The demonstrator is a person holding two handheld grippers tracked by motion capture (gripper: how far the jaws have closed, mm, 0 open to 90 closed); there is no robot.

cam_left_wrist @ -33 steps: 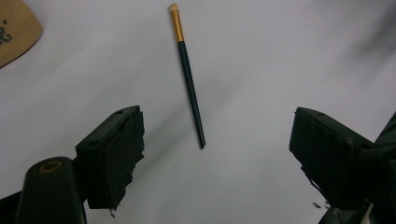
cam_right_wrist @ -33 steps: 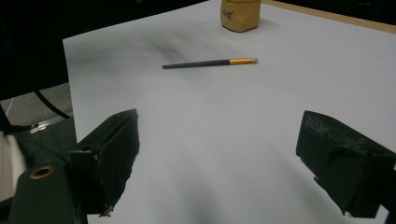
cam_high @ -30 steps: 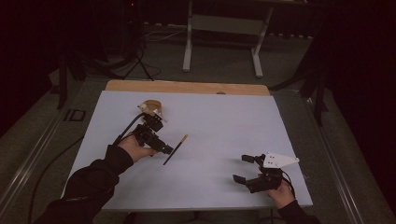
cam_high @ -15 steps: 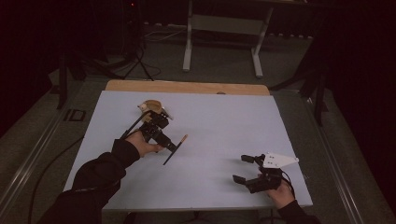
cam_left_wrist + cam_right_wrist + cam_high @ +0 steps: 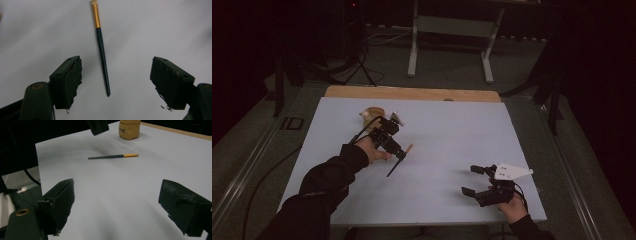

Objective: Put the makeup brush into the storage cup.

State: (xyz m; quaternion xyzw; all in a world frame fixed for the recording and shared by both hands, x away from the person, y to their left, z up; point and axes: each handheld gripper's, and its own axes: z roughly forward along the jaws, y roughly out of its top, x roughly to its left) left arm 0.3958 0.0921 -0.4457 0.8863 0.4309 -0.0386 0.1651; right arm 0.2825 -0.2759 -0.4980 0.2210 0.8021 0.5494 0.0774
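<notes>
Left tongs: I am bringing the left gripper [image 5: 399, 151] down over the brush; its jaws have just been closing, yet they are standing well apart and gripping nothing, with the brush lying between them on the table.
Right tongs: I am resting the right gripper [image 5: 472, 181] near the table's near right corner, jaws spread wide and holding nothing.
Where the brush is: the brush [image 5: 101, 45] is lying flat on the table [image 5: 452, 130], roughly mid-way between the left and right edges and a little left of centre; in the high view its dark tail is pointing toward the near edge and its tip toward the far edge.
How it looks: I am seeing a thin dark handle tapering to a point, a gold metal collar, and a small pale tuft at the end [image 5: 112, 156].
How it will handle: I am judging it very light and stiff, with a smooth round handle likely to roll or slip out of the pads; the tuft is soft and should not be squeezed.
Where to take hold: I am aiming at the dark handle just below the gold collar, jaws straddling it crosswise and lowered close to the table.
Farther out: a tan pouch [image 5: 373, 116] is standing near the far left corner, well apart from the brush.
</notes>
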